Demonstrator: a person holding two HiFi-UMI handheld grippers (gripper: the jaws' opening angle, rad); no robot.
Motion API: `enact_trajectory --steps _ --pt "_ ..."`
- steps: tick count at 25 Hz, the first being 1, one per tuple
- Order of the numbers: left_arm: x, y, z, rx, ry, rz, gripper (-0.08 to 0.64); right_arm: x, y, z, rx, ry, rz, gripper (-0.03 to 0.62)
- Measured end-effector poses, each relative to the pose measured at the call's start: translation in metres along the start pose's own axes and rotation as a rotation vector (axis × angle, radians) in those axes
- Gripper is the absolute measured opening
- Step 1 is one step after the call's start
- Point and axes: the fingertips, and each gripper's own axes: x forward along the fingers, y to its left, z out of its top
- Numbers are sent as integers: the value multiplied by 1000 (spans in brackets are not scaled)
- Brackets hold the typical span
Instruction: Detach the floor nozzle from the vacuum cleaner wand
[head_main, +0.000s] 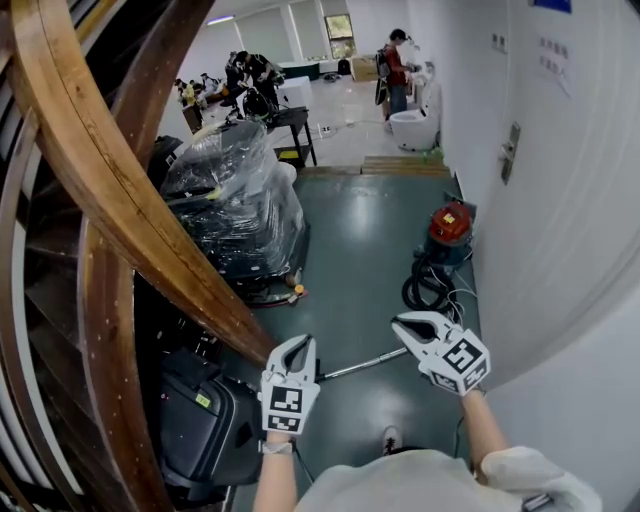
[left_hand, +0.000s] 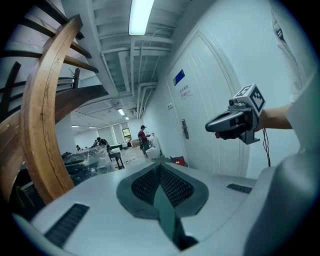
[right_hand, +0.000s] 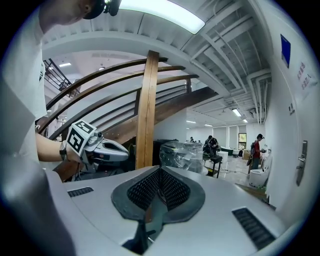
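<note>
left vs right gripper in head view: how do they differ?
The left gripper sits lower, beside the wooden stair rail; the right gripper is higher, near the white wall. The left gripper points straight up-frame; the right gripper angles up-left. Both are shut and empty.

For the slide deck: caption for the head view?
Left tool and right tool shut, empty, held above metal wand on floor; red vacuum beyond.
</note>
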Motion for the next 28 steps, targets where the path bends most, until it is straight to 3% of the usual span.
enact_trajectory --steps 11,19,24,28 --pt "45 -4 16 -5 3 30 -3 3 -50 4 -18 -41 40 29" --pt "53 6 12 -18 23 64 -3 15 -58 8 7 -79 102 28" --pt "54 16 25 -67 -78 56 -2 28 -65 1 78 -79 145 28" --pt "65 36 22 -79 -69 48 -3 46 -68 5 106 -102 184 26"
